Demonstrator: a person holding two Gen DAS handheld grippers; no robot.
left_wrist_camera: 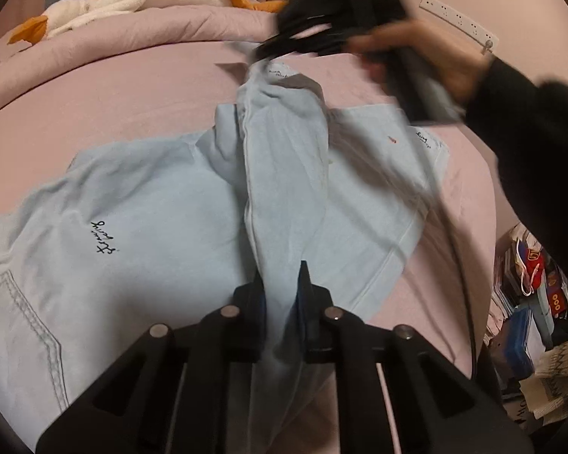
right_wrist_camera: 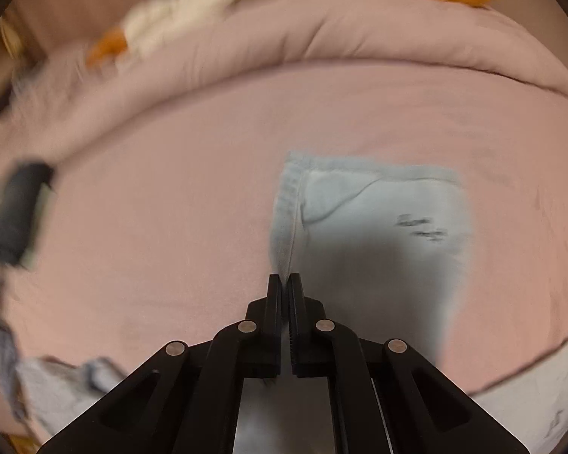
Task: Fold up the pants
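Light blue pants (left_wrist_camera: 132, 204) lie spread on a pink bed (left_wrist_camera: 113, 106), with dark script lettering and a stitched pocket at the left. A raised ridge of the fabric runs down the middle into my left gripper (left_wrist_camera: 282, 276), which is shut on it. At the far end of that ridge my right gripper (left_wrist_camera: 269, 51), blurred and held by a hand, pinches the cloth. In the right wrist view the right gripper (right_wrist_camera: 284, 280) is shut on the hemmed edge of the pants (right_wrist_camera: 378, 204), which hang flat beyond it.
A pink duvet roll (left_wrist_camera: 163, 26) and a white plush toy with orange parts (left_wrist_camera: 132, 0) lie at the far side of the bed. Bags and clutter (left_wrist_camera: 530, 302) sit off the bed's right edge. A power strip (left_wrist_camera: 458, 19) hangs on the wall.
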